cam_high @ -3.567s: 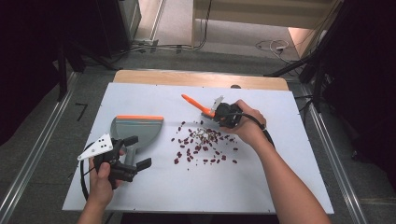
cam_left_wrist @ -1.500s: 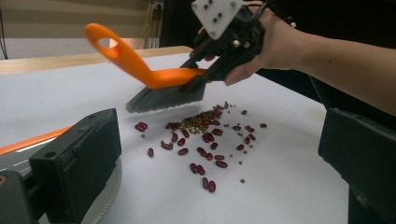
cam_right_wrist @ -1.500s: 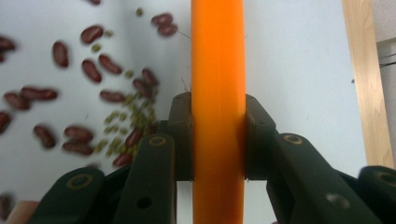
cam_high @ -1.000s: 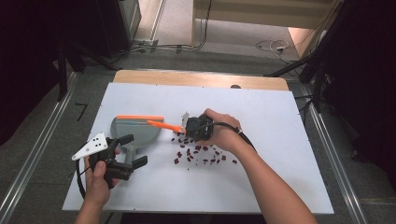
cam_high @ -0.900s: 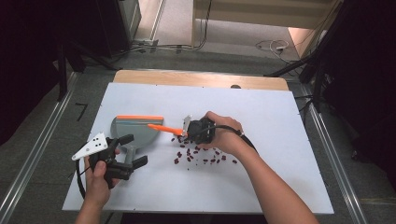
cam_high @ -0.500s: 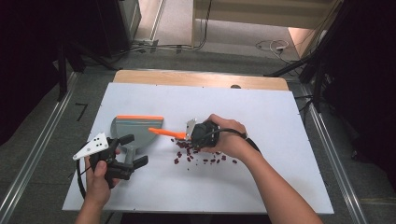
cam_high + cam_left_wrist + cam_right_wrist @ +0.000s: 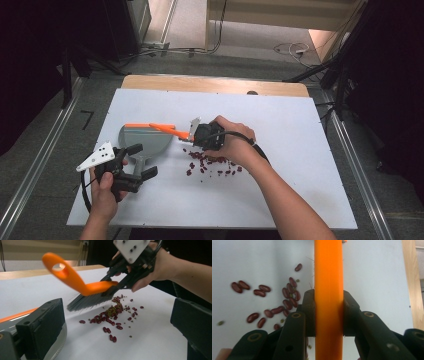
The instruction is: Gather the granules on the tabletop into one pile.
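Desk [image 7: 300, 130] surface right of the beans [image 7: 212, 162] lies open. Left of them, the dustpan [image 7: 142, 142] blocks passage; the brush [image 7: 167, 129] overhangs it.

place: lab / recording rig | surface: white board [image 7: 300, 130] on wooden top [image 7: 215, 84] | 9 and 3 o'clock: metal floor rails [image 7: 30, 190], dark stands [image 7: 345, 75] | 12 o'clock: loose cables [image 7: 292, 48] on grey floor | surround: dark, unlit
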### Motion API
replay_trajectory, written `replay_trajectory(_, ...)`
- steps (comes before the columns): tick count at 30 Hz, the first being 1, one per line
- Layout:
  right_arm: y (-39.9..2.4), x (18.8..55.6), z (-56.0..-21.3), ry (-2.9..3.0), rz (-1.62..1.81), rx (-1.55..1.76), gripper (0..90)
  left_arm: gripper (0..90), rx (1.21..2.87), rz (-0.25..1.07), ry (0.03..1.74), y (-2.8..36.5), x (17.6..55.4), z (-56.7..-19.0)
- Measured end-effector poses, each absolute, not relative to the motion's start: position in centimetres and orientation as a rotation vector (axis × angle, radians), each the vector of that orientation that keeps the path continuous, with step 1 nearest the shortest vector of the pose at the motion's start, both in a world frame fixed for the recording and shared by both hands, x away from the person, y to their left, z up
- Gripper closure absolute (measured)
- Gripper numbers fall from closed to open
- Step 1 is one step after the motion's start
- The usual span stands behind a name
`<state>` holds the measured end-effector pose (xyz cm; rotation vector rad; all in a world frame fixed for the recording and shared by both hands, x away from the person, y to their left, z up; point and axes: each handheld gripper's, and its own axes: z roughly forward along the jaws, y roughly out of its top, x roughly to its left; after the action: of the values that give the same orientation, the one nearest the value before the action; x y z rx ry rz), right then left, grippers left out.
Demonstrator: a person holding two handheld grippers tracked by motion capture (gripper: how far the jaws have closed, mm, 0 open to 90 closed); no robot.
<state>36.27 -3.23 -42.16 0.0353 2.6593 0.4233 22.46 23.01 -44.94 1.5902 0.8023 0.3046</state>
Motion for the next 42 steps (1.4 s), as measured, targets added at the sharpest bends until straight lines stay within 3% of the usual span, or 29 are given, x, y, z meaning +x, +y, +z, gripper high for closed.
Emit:
replay_trajectory(7,-2.6,36.4,-44.0,2.668,0.374,-0.095,68.7,0.2,1.593,0.303,0.805,23.1,22.5,-45.0)
replay_trajectory(22,-4.3,34.1,-43.1,2.715,0.411,-0.148,68.7,0.2,1.582,0.317,0.814,23.4,22.4,-44.9)
replay_trajectory(31,-4.8,33.1,-40.2,2.866,0.668,0.333,68.6,0.2,1.556,0.336,0.837,24.5,22.2,-44.7)
replay_trajectory(42,-2.2,32.4,-43.3,3.146,0.656,0.732,68.7,0.2,1.562,0.331,0.834,24.4,22.3,-44.9)
